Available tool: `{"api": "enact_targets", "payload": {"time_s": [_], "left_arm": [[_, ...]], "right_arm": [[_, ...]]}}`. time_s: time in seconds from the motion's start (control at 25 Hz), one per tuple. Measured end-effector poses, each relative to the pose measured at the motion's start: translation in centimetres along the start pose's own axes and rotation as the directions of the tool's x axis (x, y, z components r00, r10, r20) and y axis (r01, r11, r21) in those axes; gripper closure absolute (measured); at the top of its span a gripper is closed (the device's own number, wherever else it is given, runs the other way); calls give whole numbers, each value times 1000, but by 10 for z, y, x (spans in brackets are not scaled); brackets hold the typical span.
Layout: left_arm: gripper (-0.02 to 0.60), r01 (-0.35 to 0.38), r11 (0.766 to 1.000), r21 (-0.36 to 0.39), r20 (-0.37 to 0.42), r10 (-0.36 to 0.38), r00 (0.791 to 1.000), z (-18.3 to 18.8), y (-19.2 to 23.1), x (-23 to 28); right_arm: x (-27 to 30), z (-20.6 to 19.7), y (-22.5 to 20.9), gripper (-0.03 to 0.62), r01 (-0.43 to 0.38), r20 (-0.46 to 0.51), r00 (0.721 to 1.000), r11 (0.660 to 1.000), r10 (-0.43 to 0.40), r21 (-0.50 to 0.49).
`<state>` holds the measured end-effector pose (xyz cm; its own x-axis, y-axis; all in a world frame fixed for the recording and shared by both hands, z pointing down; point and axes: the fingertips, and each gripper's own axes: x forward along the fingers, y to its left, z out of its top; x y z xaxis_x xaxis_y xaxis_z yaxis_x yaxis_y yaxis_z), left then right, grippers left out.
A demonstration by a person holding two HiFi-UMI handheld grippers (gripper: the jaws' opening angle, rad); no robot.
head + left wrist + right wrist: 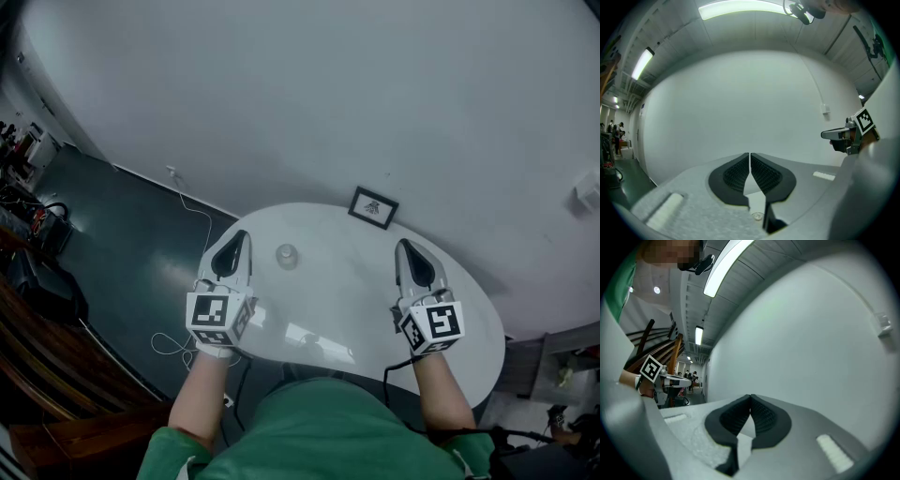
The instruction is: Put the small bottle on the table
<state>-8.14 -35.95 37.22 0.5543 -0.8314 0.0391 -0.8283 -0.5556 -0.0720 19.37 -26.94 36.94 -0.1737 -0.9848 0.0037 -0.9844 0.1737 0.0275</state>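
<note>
A small clear bottle [287,255] stands upright on the white oval table [356,309], between the two grippers and nearer the left one. My left gripper [238,235] is held level over the table's left part, a little left of the bottle, jaws shut and empty [749,156]. My right gripper [403,245] hovers over the right part of the table, jaws shut with nothing between them [750,398]. Neither gripper view shows the bottle; both look at a bare white wall.
A small dark-framed picture [373,207] stands at the table's far edge against the wall. White cables [192,214] trail on the dark floor left of the table. Clutter and furniture line the far left [33,225].
</note>
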Motion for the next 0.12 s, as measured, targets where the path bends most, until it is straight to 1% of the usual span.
{"api": "enact_targets", "payload": {"time_s": [0.12], "left_arm": [[561, 0, 1000, -1, 1, 0, 1000, 1, 1, 0]], "right_arm": [[0, 1, 0, 595, 3, 0, 1000, 1000, -3, 0]]}}
